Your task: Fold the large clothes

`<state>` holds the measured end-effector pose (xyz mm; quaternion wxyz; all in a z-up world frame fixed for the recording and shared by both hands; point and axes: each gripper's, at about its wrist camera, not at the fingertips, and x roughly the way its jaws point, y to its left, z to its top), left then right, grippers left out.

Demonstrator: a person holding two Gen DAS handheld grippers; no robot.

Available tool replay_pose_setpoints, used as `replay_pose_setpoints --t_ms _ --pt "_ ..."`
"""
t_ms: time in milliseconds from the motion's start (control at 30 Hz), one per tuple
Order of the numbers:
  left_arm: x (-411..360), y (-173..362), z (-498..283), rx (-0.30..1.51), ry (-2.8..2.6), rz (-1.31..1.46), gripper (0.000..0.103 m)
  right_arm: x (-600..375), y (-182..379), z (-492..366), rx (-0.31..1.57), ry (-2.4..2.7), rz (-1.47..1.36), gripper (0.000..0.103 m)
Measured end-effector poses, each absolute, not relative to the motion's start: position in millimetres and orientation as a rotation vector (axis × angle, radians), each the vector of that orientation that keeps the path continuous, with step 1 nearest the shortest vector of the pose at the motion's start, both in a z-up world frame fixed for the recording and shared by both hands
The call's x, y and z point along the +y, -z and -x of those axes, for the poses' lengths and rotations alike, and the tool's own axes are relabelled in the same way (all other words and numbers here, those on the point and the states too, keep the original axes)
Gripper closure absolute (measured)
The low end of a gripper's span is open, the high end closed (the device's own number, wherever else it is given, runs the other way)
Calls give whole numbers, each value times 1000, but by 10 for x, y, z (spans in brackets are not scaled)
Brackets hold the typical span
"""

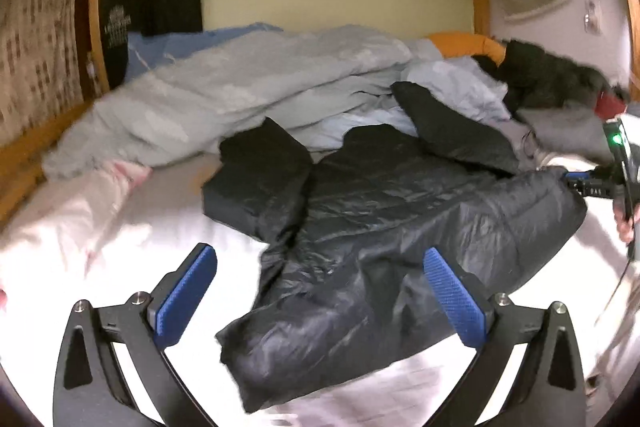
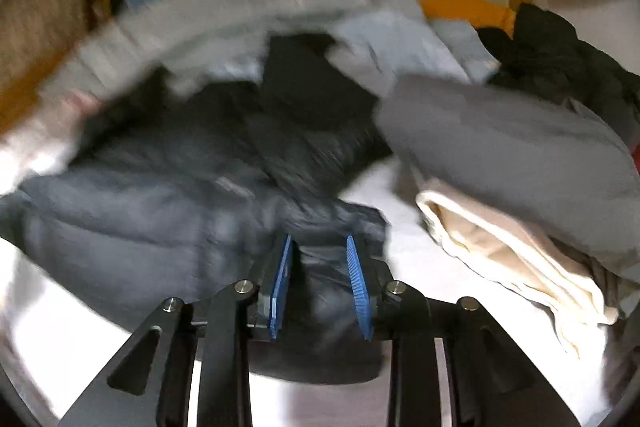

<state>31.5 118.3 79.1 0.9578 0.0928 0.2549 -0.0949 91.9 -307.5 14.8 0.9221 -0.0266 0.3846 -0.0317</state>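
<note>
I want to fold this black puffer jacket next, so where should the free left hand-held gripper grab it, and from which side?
Grip the near hem corner of the black puffer jacket, coming in low from the front edge of the bed. That corner lies loose on the white sheet just ahead of the open left hand-held gripper, while the right hand-held gripper pinches the opposite edge.

Left gripper [image 1: 320,291]: jaws spread wide, blue pads [image 1: 186,297] facing inward, nothing between them. Right gripper [image 2: 318,281]: jaws partly closed, apparently pinching a fold of the black puffer jacket [image 2: 160,211], though motion blur limits certainty. In the left wrist view, the right gripper [image 1: 576,183] sits at the frame's right edge.
</note>
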Motion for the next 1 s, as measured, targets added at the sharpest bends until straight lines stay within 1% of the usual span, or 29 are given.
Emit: replay_pose_setpoints --t_ms 100,133,333,400,467,533,567,600,633,667,867,1000 --pt "1247 -734 -326 546 147 -166 0 -3205 189 -1095 936 193 69 72" --pt "1288 -691 -348 566 139 -147 0 -3234 262 -1111 954 205 56 72" --pt "1559 -404 -507 681 60 -89 0 -3132 289 -1133 951 236 126 72" --pt "1632 -301 -565 684 41 -108 0 -3136 251 -1133 944 247 108 72" --pt "1699 -247 -605 691 44 -100 10 -3147 106 -1070 871 225 52 72" --pt "1777 -205 -690 709 63 -57 37 -3012 -191 -877 694 179 88 72" --pt "1804 -180 -751 713 54 -46 45 -2951 -269 -818 650 168 116 69" --pt "1813 -153 -818 718 40 -49 59 -2859 -366 -734 591 142 144 64" --pt "1807 -113 -907 730 17 -70 65 -2785 -416 -691 565 105 149 48" --pt "1795 -71 -983 743 -4 -93 65 -2742 -410 -697 578 80 150 40" --pt "1810 248 -1264 856 -73 -95 64 -2804 58 -980 787 156 169 40" --pt "1820 368 -1311 899 -86 -98 62 -3070 297 -1127 900 112 19 40"
